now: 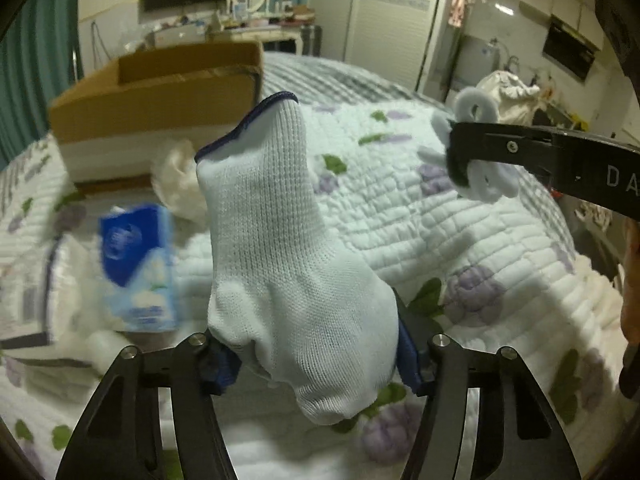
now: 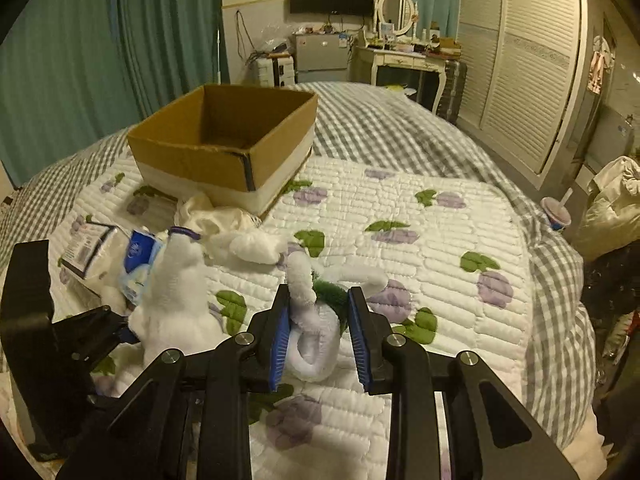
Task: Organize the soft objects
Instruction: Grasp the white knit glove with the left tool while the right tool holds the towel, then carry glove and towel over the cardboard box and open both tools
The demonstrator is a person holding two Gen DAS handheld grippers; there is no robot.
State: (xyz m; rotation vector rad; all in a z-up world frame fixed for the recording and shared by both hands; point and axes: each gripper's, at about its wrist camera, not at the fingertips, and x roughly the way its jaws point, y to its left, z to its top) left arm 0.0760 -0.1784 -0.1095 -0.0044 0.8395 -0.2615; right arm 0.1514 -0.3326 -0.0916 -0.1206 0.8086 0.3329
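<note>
My left gripper (image 1: 316, 360) is shut on a white knit glove with a blue cuff (image 1: 280, 240), held above the bed; the glove also shows in the right wrist view (image 2: 176, 300). My right gripper (image 2: 320, 340) is shut on a white fuzzy chenille flower with a green stem (image 2: 312, 320); it also shows at the right of the left wrist view (image 1: 480, 168). An open cardboard box (image 2: 224, 140) stands on the quilt beyond both grippers, also in the left wrist view (image 1: 160, 96).
A blue tissue pack (image 1: 136, 268), a wrapped white packet (image 2: 88, 252), a crumpled cream cloth (image 2: 212, 212) and a white soft piece (image 2: 256, 248) lie on the floral quilt (image 2: 400, 240) near the box. A drink cup (image 2: 556, 212) stands at the bed's right edge.
</note>
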